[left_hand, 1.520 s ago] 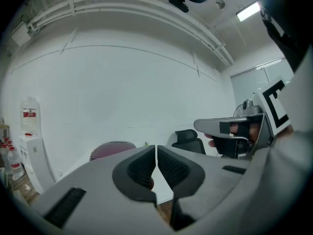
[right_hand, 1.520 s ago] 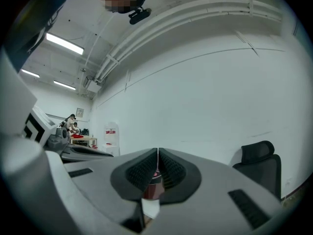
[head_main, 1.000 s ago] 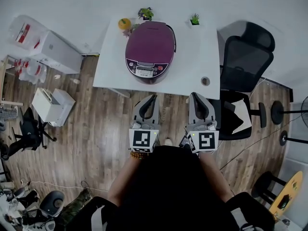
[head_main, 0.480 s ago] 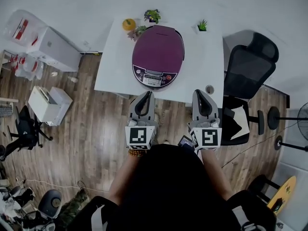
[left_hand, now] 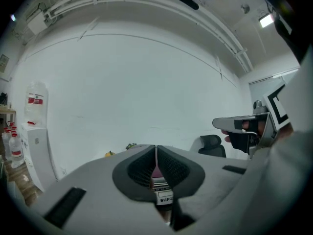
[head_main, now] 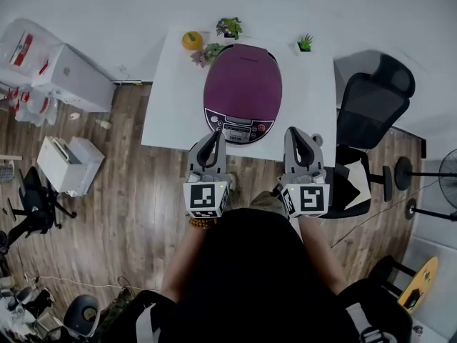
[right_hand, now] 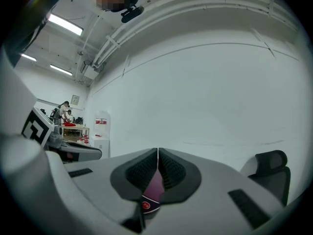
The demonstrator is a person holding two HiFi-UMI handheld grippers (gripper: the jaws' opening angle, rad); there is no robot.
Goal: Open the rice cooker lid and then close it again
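- Head view: the rice cooker (head_main: 243, 84) sits on the white desk (head_main: 171, 113), about midway along it and close to the near edge. Its purple lid is down, and its control panel (head_main: 241, 128) faces you.
- Head view: along the desk's far edge there is an orange fruit (head_main: 191, 40) towards the left corner. A small potted plant (head_main: 230, 27) stands just behind the cooker, and another potted plant (head_main: 305, 43) stands towards the right corner.
- Head view: your left gripper (head_main: 214, 136) points at the near edge, just left of the control panel. Your right gripper (head_main: 296, 131) points at the same edge, just right of the panel. Neither touches the cooker.
- Head view: a black office chair (head_main: 375, 98) stands off the desk's right edge.
- Left gripper view: the jaws are closed, pad against pad, and hold nothing. The cooker's control panel (left_hand: 164, 192) shows through the notch below the pads, beyond the jaws. Your right gripper (left_hand: 242, 125) is level at the right. The orange fruit (left_hand: 110, 153) and the chair's headrest (left_hand: 211, 143) show above the jaws.
- Right gripper view: these jaws are also closed and empty. The purple cooker (right_hand: 152, 190), with a red button on it, shows through the notch, beyond the jaws. Your left gripper (right_hand: 78, 153) is at the left and the office chair (right_hand: 271, 170) is at the right.
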